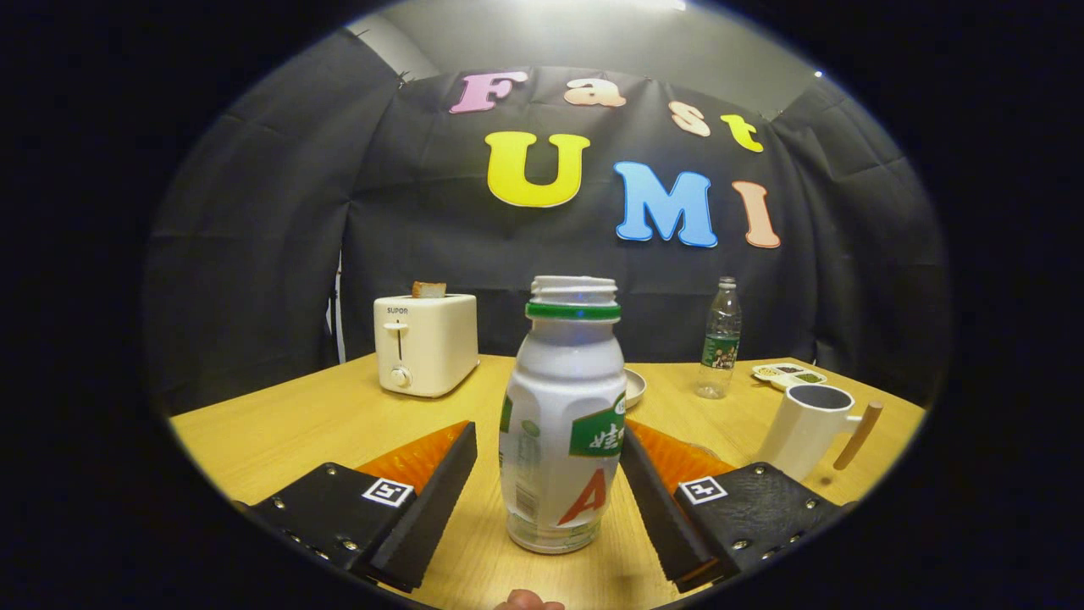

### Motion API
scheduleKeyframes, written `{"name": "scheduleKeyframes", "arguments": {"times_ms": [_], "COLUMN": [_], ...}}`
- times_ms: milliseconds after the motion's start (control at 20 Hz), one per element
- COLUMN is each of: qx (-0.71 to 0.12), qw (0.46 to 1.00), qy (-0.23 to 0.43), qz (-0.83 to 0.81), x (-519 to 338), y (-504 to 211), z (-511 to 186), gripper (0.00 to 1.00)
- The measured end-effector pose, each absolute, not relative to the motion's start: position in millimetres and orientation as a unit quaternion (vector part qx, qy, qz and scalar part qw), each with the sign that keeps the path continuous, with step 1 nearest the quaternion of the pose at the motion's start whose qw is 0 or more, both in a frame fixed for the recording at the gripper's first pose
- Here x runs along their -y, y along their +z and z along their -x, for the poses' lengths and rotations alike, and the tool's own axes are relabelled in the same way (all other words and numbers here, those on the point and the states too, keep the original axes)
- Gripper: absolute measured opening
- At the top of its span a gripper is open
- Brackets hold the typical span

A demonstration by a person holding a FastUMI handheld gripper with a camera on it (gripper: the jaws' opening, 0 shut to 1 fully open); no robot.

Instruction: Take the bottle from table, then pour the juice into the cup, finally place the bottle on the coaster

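**Bottle framed for the grab, juice yet to be poured**

A black-draped booth backs a pale wooden table [279, 432] in the gripper view. At the centre stands the white juice bottle [563, 424], upright on the table, cap off, green ring at its neck. The gripper [549, 474] brackets it: the fingers [428, 500] are spread apart, one on each side of the bottle, the right one close against its label, the left one with a gap, neither seen to press. Right of the bottle and a little beyond it waits the white cup [804, 428] with a wooden handle. Behind the bottle to the left sits a toaster [423, 343]; behind it to the right, a clear water bottle [720, 339]. By this evidence the task is barely begun: gripping, pouring and placing all remain.
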State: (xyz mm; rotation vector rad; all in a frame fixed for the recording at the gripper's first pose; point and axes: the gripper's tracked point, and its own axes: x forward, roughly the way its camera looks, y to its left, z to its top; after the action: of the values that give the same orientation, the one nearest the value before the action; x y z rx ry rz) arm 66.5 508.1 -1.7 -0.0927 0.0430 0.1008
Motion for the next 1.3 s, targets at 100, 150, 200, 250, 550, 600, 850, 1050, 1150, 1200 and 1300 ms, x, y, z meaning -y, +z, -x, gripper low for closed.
{"name": "scheduleKeyframes", "arguments": {"times_ms": [100, 150, 200, 250, 550, 600, 850, 1050, 1150, 1200, 1300], "qx": [-0.023, -0.024, -0.026, -0.028, -0.036, -0.038, -0.033, -0.031, -0.037, -0.04, -0.048], "qw": [0.997, 0.997, 0.996, 0.997, 0.998, 0.998, 0.992, 0.977, 0.967, 0.962, 0.954], "qy": [0.054, 0.057, 0.055, 0.049, 0.041, 0.038, 0.054, 0.044, 0.044, 0.043, 0.046], "qz": [0.055, 0.056, 0.058, 0.062, 0.028, 0.017, -0.113, -0.207, -0.248, -0.265, -0.293], "x": [-513, -514, -514, -511, -507, -504, -481, -445, -434, -429, -425], "y": [-3, -3, -4, -4, -2, -1, 28, 38, 36, 35, 31], "z": [-75, -79, -82, -85, -86, -84, -84, -87, -90, -91, -93], "gripper": [0.98, 0.98, 0.98, 0.98, 0.71, 0.71, 0.69, 0.69, 0.69, 0.69, 0.69]}}
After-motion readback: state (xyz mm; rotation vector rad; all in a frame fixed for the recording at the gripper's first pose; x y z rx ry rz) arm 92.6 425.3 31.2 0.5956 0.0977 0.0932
